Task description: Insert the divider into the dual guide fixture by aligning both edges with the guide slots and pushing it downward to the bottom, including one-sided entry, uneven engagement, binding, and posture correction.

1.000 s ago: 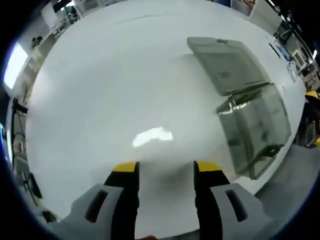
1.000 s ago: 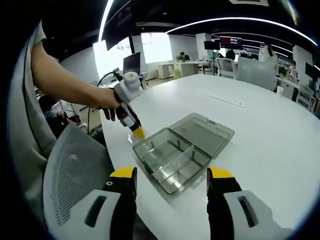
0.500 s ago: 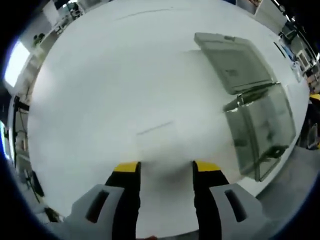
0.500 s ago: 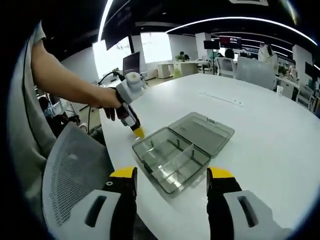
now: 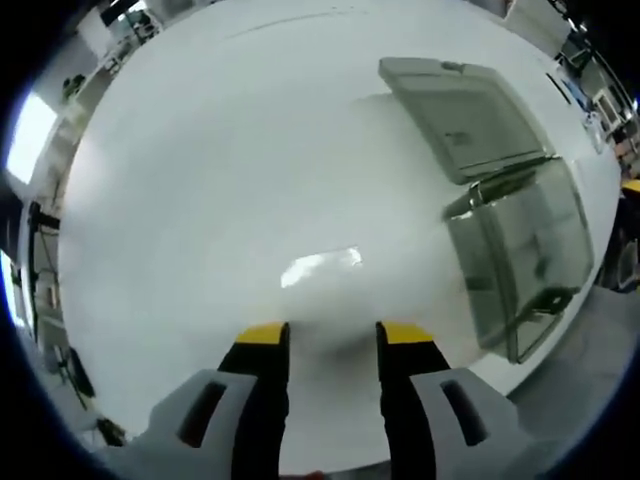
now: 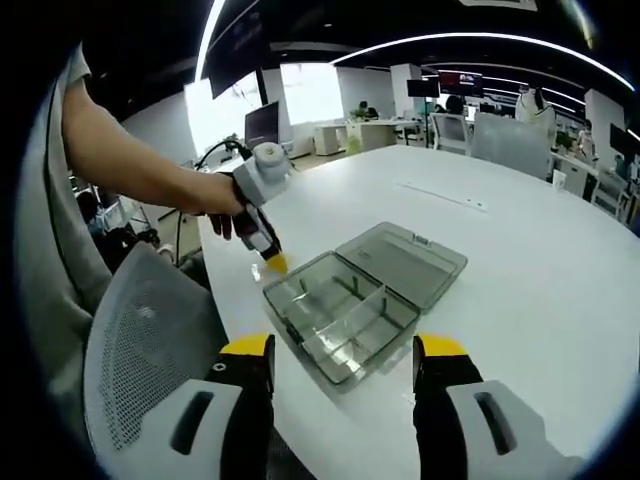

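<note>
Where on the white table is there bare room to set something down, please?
The table is bare beyond the open lid of the clear box, out to its far edge, and ahead of the left tool. It is tight at the near edge, where the left tool sits close beside the box.

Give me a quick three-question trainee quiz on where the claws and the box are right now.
1. True or false: the lid of the clear box is shut.
2. In the right gripper view, where is the left claw? A) inside the box. B) low over the white table, just beside the box. C) resting on the lid.
3. Fill in: the right claw has its jaws ___, with nothing held between them.

Key: 1 false, the lid lies folded back flat on the table. 2 B. 3 open.
</note>
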Motion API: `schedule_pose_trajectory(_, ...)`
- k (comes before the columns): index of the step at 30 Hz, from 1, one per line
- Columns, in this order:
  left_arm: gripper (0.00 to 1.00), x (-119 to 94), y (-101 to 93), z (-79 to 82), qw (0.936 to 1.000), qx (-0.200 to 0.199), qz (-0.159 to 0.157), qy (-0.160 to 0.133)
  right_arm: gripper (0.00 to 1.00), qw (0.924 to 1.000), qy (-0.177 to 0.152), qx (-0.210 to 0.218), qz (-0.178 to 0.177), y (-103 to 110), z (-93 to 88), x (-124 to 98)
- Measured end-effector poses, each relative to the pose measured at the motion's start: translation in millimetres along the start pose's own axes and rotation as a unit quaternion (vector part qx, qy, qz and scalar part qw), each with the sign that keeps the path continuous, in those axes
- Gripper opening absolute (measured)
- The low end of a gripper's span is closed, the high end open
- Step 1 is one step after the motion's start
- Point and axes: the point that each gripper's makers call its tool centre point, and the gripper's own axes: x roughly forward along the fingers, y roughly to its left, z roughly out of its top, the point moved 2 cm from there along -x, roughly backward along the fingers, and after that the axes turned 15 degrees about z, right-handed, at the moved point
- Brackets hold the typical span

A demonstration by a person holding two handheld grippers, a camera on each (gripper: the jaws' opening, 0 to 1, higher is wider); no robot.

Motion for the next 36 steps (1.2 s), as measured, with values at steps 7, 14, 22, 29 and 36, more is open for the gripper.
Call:
schedule_pose_trajectory(7, 0.32, -0.4, 0.1, -0.5, 0.9999, 0.010, -0.005, 0.000, 0.52, 1.0000, 0.003, -0.004, 0.000, 1.1, 2.3, -1.6)
schedule_pose_trajectory(14, 0.32, -2.6, -0.2, -1.8, 0.9997, 0.019, -0.015, 0.000, 0.52, 0.9999, 0.008, -0.006, 0.003, 1.5, 2.0, -1.3)
schedule_pose_trajectory(22, 0.31, -4.1, -0.5, -2.3, 0.9994, 0.027, -0.022, -0.005, 0.53, 0.9999, 0.010, -0.008, 0.006, 2.7, 2.5, -0.9)
schedule_pose_trajectory(29, 0.30, -5.8, -0.2, -2.8, 0.9991, 0.027, -0.031, -0.009, 0.53, 0.9999, 0.011, -0.010, 0.006, 0.9, 3.3, -2.5)
schedule_pose_trajectory(36, 0.30, -6.2, 0.7, -5.4, 0.9989, 0.030, -0.034, -0.012, 0.53, 0.9998, 0.013, -0.012, 0.005, 1.4, 4.1, -3.2)
